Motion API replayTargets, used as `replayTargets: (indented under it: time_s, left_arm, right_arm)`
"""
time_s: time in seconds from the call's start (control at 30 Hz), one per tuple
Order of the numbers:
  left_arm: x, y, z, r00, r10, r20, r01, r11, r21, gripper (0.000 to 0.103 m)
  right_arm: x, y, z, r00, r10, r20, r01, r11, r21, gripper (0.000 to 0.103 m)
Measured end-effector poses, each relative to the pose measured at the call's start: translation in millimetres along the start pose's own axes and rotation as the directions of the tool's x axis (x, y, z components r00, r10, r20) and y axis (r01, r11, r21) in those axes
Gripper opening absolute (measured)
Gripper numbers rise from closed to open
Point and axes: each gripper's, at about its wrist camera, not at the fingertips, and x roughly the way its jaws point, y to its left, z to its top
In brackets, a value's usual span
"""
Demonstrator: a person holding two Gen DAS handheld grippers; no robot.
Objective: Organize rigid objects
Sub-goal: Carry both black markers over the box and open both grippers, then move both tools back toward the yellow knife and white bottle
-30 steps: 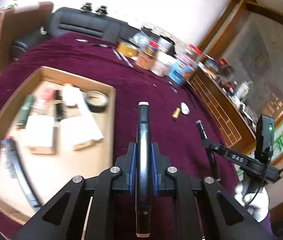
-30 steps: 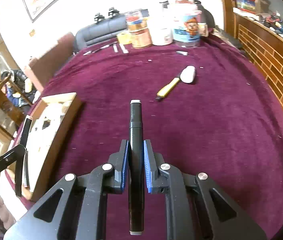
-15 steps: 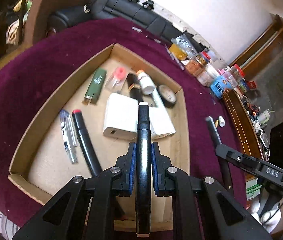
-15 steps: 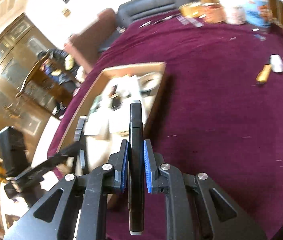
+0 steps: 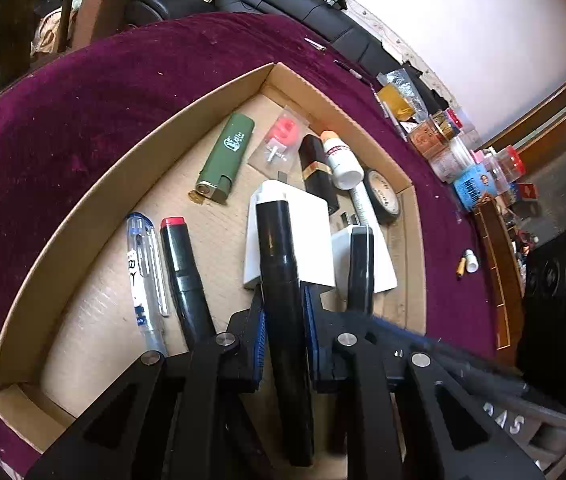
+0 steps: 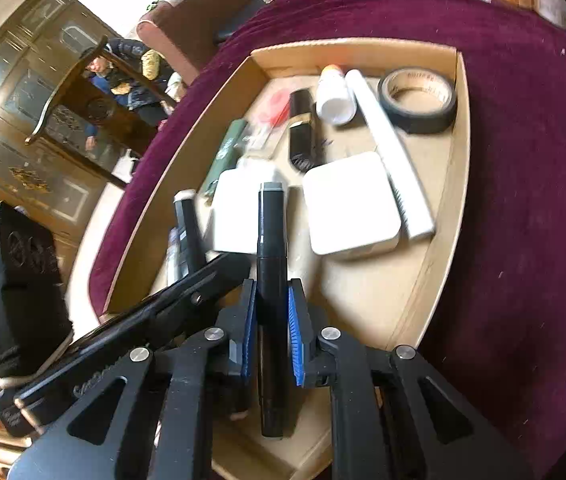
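Now both claws, left (image 5: 283,340) and right (image 6: 270,328), each grip a black marker over the shallow cardboard tray (image 5: 83,200); next I lower and release.

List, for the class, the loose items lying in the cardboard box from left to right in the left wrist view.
Clear pen → red-capped black marker → green lighter → white bottle → black tape roll.

I see the bench (image 5: 63,128) under maroon velvet; on it lie a cardboard tray (image 5: 187,112), jars (image 5: 471,176) along the far edge, and a small yellow-and-white piece (image 5: 466,265).
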Motion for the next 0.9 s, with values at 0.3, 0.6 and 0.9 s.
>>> replayTargets:
  time_s: [0.3,0.6,0.9]
  left_arm:
    - [-10.5,-8.7,-9.4,0.999,0.037,0.000,-0.037,0.996,0.078,0.035]
    - [-39.4,-9.0,-14.7,0.998,0.013,0.058,-0.019,0.995,0.096,0.050]
    - [-78.4,-8.1,-15.4,0.974,0.075,0.214,-0.100,0.989,0.111,0.055]
  right_arm:
    - [7.2,4.2,20.1,0.988,-0.151,0.020,0.152,0.986,-0.064,0.014]
    - [-44.2,1.8,-4.7,0.986,-0.081,0.146,0.088,0.995,-0.044,0.035]
    - [-54.3,-0.9,-10.8,0.983,-0.048,0.176,0.053,0.998,-0.024,0.038]
